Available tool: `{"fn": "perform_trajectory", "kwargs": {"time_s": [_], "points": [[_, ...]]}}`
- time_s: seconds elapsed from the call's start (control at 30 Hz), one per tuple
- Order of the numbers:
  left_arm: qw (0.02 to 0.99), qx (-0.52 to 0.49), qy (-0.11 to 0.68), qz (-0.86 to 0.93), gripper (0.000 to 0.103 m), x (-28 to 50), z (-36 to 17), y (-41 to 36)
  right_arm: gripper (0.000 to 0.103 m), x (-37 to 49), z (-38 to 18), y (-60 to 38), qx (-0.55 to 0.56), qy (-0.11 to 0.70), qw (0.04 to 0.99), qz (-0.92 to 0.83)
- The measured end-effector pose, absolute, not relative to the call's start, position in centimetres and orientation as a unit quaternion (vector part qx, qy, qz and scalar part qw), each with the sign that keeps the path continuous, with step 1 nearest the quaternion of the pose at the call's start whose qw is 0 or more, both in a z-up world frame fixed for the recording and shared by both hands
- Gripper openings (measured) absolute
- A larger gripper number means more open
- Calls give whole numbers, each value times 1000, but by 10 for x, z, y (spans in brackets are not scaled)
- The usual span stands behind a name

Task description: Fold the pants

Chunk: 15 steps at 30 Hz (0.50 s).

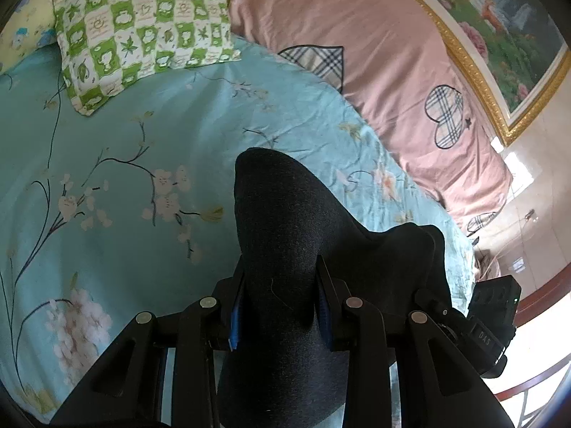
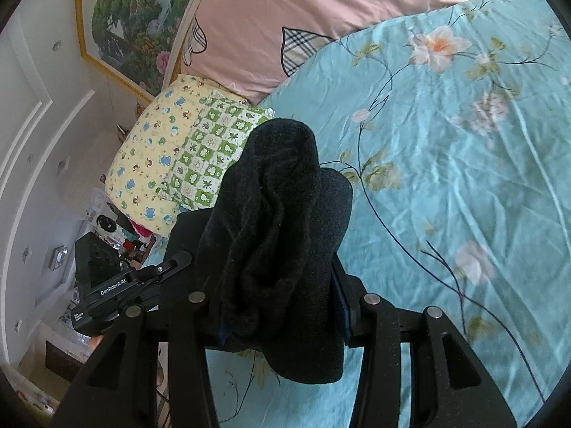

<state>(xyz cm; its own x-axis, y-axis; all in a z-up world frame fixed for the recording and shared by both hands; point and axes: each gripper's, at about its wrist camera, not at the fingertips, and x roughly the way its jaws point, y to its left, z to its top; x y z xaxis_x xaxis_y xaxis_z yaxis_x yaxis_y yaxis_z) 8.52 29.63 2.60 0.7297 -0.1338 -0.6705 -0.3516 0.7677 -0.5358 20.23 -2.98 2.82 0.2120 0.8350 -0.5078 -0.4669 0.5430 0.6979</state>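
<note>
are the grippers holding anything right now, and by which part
Both hold the dark pants. The left gripper and the right gripper each clamp a bunched fold of fabric; which part of the garment cannot be told.

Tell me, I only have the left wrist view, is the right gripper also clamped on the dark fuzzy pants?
Observer: Yes. The right gripper is shut on a bunched fold of the dark fuzzy pants, which stands up between its fingers.
Operator: My left gripper grips smooth cloth. Does the right side look the same?
Observer: No, the cloth there is crumpled into several thick folds.
Operator: What is beyond the green checked pillow?
Observer: A yellow pillow with small cartoon animals lies beside it, near the bed's edge, with cluttered shelves past it.
</note>
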Motion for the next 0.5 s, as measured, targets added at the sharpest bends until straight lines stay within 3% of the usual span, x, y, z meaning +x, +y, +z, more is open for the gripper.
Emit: {"fn": "perform_trajectory", "kwargs": {"time_s": [0.23,0.43,0.5], "points": [[861,-338,373,71,34,86,8,307,48,212,14,-17,193,472,746,428],[858,-331,383,83,44,87,-3,306,58,214,8,-19,165,483,759,404],[862,-319,383,93,51,86,-2,302,60,212,8,-23,161,481,764,399]]}}
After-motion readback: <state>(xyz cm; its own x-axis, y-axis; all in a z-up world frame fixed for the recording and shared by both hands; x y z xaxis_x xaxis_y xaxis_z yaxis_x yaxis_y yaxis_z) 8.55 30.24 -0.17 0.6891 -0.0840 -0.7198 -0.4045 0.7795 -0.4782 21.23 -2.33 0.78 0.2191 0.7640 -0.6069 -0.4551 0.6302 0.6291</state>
